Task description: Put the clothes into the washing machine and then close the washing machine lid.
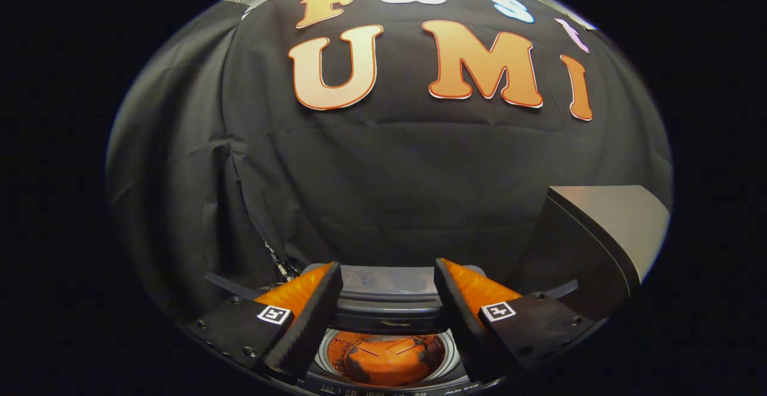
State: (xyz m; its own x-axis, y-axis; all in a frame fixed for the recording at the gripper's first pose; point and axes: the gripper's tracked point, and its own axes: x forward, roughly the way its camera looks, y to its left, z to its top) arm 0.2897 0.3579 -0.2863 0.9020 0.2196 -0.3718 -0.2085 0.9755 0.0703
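Note:
My gripper is open, its two orange-and-black fingers spread wide with nothing between them. Below and between them lies the washing machine, seen from above, with its round drum opening uncovered. Orange cloth sits inside the drum. The machine's grey lid stands raised to the right, beyond the right finger. The grey control panel runs along the back of the machine, just beyond the fingertips.
The booth's black cloth wall hangs close behind the machine and curves round to the left. A thin dark rod or cable shows near the left finger's tip.

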